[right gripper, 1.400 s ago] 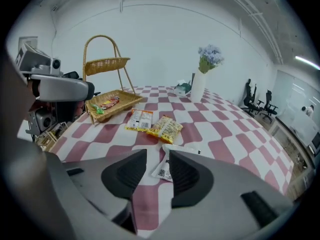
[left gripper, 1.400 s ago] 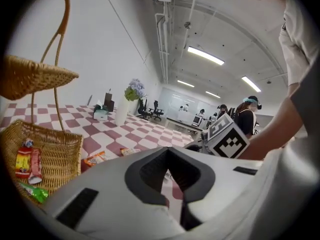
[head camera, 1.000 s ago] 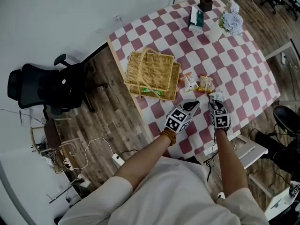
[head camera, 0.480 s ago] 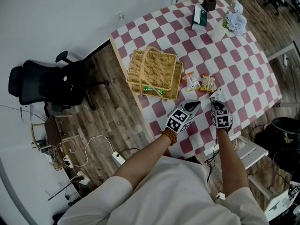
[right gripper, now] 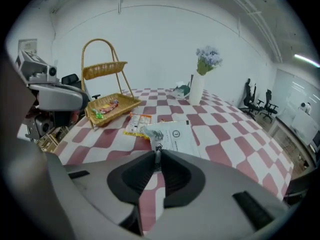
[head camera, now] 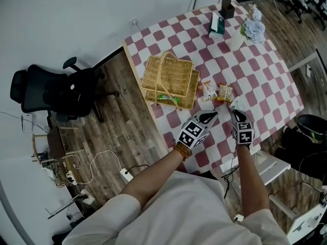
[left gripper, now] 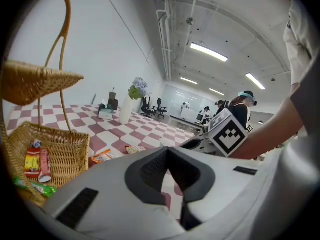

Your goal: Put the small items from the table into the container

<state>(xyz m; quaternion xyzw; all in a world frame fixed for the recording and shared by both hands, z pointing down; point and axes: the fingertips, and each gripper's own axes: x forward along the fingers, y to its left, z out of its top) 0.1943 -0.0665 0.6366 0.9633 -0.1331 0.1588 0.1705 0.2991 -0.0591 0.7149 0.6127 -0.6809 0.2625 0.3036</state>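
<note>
- Your right gripper's [right gripper: 157,156] jaws are closing on the white packet's [right gripper: 172,136] edge, near the table's [head camera: 265,70] front; grip it fully.
- Carry it to the wicker basket [head camera: 176,71].
- Keep the left gripper [left gripper: 167,151], closed and empty, clear.

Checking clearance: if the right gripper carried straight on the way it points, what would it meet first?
Probably the checkered tablecloth just beyond the white packet pinched in the closing jaws of the right gripper; the snack packets lie left of that line, though depth is unclear.
</note>
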